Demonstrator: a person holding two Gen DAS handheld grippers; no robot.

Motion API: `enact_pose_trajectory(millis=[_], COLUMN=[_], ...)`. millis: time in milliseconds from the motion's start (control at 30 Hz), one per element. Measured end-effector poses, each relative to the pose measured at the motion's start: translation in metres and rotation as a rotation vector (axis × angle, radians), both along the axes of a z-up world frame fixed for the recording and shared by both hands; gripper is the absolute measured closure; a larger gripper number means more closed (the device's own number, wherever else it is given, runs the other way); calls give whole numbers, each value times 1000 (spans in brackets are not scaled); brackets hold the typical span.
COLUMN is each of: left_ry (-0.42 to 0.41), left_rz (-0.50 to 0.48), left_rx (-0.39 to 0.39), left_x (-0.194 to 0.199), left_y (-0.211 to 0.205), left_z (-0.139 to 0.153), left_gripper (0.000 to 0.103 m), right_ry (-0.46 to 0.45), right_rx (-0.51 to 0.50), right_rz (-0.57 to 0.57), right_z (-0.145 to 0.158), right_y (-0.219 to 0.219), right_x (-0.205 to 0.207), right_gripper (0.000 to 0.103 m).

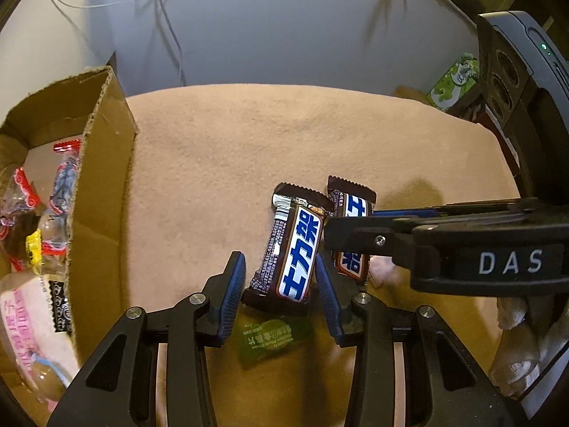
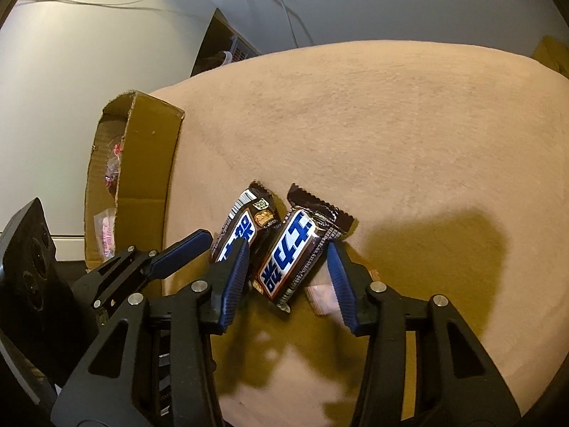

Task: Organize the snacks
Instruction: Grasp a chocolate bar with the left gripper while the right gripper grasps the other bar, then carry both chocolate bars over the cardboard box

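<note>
Two brown chocolate bars with blue-and-white lettering lie side by side on the tan cloth. My left gripper [image 1: 281, 270] is open around the left bar [image 1: 293, 249], its blue pads a little apart from the wrapper. My right gripper [image 2: 288, 252] is open around the right bar [image 2: 297, 249]; it also shows in the left wrist view [image 1: 354, 235], partly behind the right gripper's finger. The left bar shows in the right wrist view [image 2: 245, 224]. A green snack packet [image 1: 270, 338] lies under my left gripper.
A cardboard box [image 1: 103, 192] with several wrapped snacks stands at the left; it also shows in the right wrist view [image 2: 142, 178]. A small pink packet [image 2: 322, 297] lies by the right bar. A green carton [image 1: 453, 85] sits at the back right.
</note>
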State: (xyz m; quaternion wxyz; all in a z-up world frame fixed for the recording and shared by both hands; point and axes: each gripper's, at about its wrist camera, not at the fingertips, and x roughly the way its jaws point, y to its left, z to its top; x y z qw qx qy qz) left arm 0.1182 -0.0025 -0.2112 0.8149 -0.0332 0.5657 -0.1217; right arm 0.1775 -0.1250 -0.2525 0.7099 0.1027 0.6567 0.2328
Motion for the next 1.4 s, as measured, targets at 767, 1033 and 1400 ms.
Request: enact_pose_trajectory(millis=[767,1033,1400], left_ry=[-12,-30,-86], left_rz=[55,65,66], left_rx=[1,0,-12], left_x=[2,-5,-21], left_y=[4,10,17], left_z=[-4,5,23], left_gripper=[76,76,76], right_ry=[-100,-116,-165], right_rx=[-124,-89,-49], right_rz=[132,108,78], right_z=[0,5,34], right_y=[11,3,-17], right_x=[4,-5,-17], right_gripper=[67,68,68])
